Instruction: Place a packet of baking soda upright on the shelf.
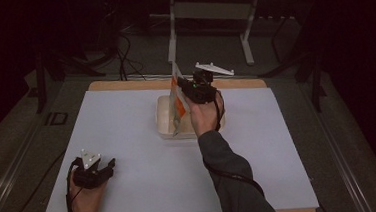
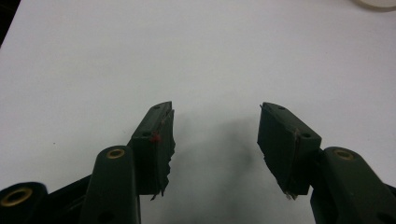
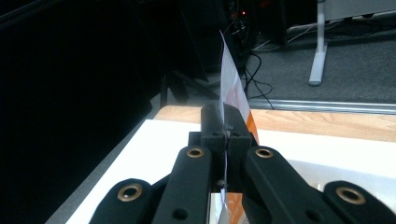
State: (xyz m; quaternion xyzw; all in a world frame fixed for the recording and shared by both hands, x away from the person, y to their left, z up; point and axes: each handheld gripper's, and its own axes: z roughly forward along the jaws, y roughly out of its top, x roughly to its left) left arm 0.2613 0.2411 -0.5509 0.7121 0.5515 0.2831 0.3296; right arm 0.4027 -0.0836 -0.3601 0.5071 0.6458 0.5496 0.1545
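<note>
The right gripper (image 1: 191,88) is clamping its black jaws tight on a thin white and orange plastic packet (image 1: 177,104), which is hanging upright from the jaws over a shallow cream rectangular tray (image 1: 163,123) directly beneath it. The left gripper (image 1: 100,168) is resting well apart from the tray on the white table sheet (image 1: 128,140), its jaws standing wide with nothing between them.
</note>
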